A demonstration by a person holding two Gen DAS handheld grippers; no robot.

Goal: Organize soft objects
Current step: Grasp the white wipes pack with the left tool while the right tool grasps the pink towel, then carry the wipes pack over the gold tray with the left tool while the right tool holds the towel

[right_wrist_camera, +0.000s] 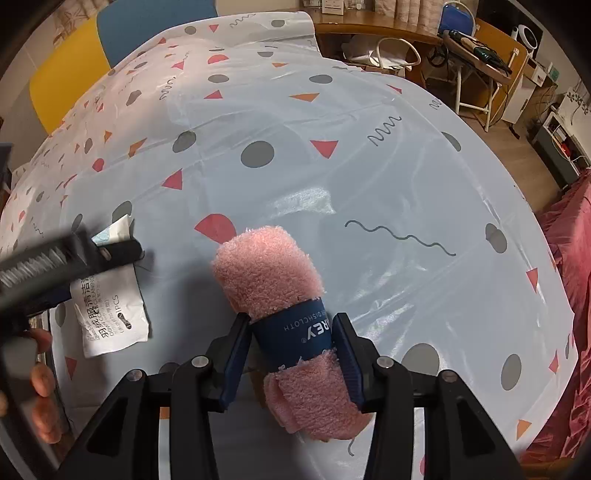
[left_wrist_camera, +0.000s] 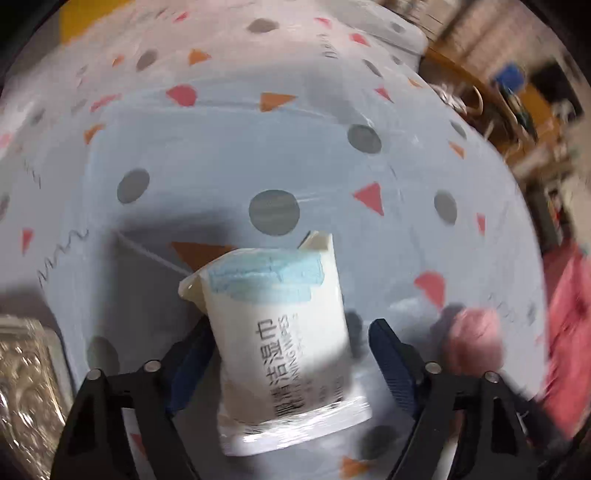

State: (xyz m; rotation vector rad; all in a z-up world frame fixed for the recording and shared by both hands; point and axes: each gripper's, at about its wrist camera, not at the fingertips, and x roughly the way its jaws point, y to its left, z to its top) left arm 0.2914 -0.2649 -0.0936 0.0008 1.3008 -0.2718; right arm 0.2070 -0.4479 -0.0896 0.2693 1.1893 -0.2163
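A white wet-wipes packet with blue top and Chinese print lies between the fingers of my left gripper. The jaws are spread wide; the left finger touches the packet and the right finger stands apart from it. The packet also shows in the right wrist view, under the left gripper. My right gripper is shut on a rolled pink dishcloth at its dark blue paper band. The roll also shows blurred in the left wrist view.
The table carries a pale blue plastic cloth with dots, triangles and squiggles. A shiny foil tray sits at the left edge. Chairs and a wooden desk stand beyond the far edge. Red fabric hangs at the right.
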